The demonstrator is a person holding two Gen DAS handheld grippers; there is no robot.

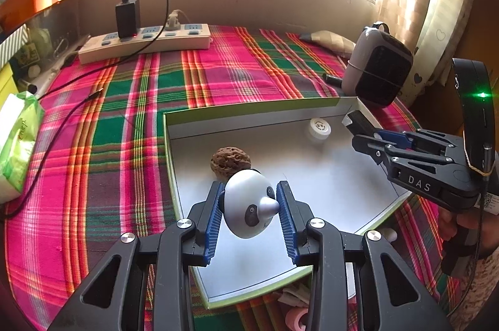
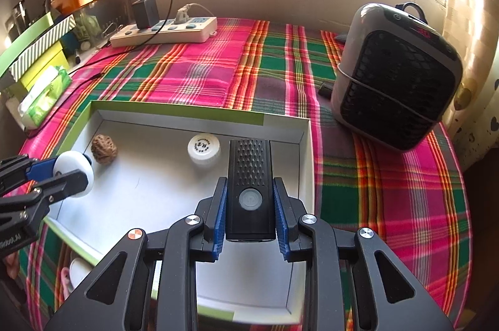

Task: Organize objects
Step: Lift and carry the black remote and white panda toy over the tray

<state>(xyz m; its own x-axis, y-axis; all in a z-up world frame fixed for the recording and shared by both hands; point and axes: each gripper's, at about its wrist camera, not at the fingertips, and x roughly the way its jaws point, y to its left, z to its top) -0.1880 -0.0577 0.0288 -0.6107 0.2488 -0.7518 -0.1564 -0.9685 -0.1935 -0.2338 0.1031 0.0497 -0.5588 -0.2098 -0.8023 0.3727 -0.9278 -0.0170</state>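
A shallow white box with green rim (image 1: 249,109) (image 2: 174,108) lies on the plaid cloth. Inside it are a brown walnut (image 1: 230,162) (image 2: 104,149) and a white round cap (image 1: 318,128) (image 2: 204,148). My left gripper (image 1: 249,212) is shut on a white panda-face ball (image 1: 249,208) (image 2: 76,172), held over the box's left part, just in front of the walnut. My right gripper (image 2: 250,214) is shut on a black flashlight-like device (image 2: 250,190) (image 1: 358,120), held over the box's right part near the cap.
A grey-black heater (image 2: 396,75) (image 1: 379,63) stands at the right beyond the box. A power strip with charger and cable (image 1: 143,42) (image 2: 165,30) lies at the back. A green tissue pack (image 1: 17,144) (image 2: 43,95) sits at the left. Small pink and white items (image 1: 296,312) lie below the box's near edge.
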